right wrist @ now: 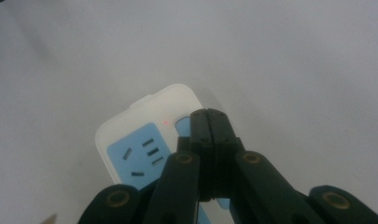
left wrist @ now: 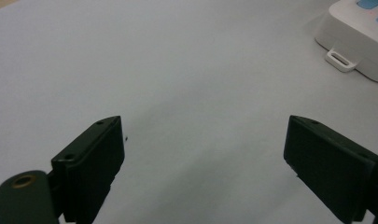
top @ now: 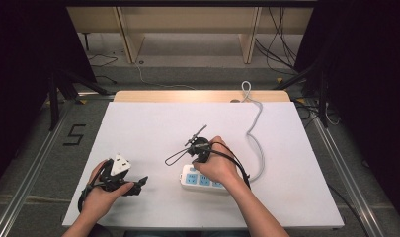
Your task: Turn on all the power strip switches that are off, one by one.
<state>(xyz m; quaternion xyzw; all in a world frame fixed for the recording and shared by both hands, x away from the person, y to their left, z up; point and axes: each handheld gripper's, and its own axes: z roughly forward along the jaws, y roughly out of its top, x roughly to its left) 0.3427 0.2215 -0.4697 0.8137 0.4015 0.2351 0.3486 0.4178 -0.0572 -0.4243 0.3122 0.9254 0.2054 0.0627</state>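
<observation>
Near the desk's front edge lies one white power strip (top: pixel 203 179). The right gripper (right wrist: pixel 210 116), jaws pressed fully together and empty, rests over its switch. The left gripper (left wrist: pixel 203 158) stands wide open, empty, toward the front-left corner.

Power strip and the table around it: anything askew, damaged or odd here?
Nothing stands out. The power strip lies flat on the white table, casing intact, its grey cable trailing off the far edge. The right gripper, jaws shut, sits by its switch beside a small red light. The left gripper is open, holding nothing.
</observation>
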